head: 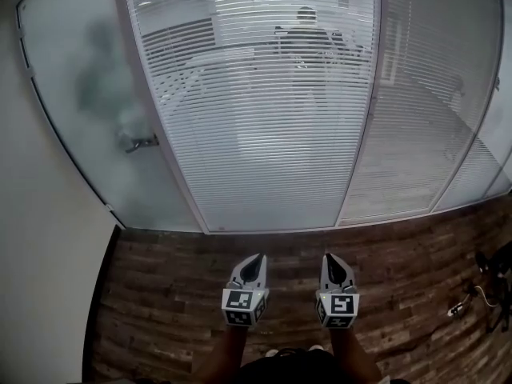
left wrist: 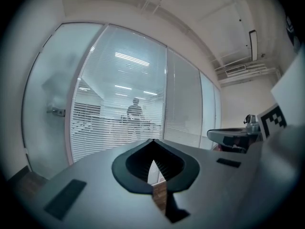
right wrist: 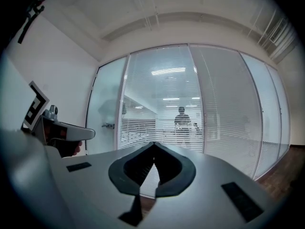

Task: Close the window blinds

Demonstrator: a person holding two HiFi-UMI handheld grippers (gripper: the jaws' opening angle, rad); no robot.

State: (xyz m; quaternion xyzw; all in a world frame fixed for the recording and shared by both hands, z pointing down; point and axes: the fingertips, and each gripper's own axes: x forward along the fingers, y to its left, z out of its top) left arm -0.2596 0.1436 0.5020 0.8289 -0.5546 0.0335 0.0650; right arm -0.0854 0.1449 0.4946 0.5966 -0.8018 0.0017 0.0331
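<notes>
Beyond the wooden floor point(head: 176, 282), well ahead of left hand-held gripper point(head: 258, 257) and right hand-held gripper point(head: 330, 256): window blinds point(head: 272, 142), slats open enough to show a person point(head: 306, 29). Both pairs of jaws together, gripping nothing.

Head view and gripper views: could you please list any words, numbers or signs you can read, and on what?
None can be read in any view.
The left gripper and right gripper carry only black-and-white square markers, no letters.
The blinds and glass door show no print.
</notes>
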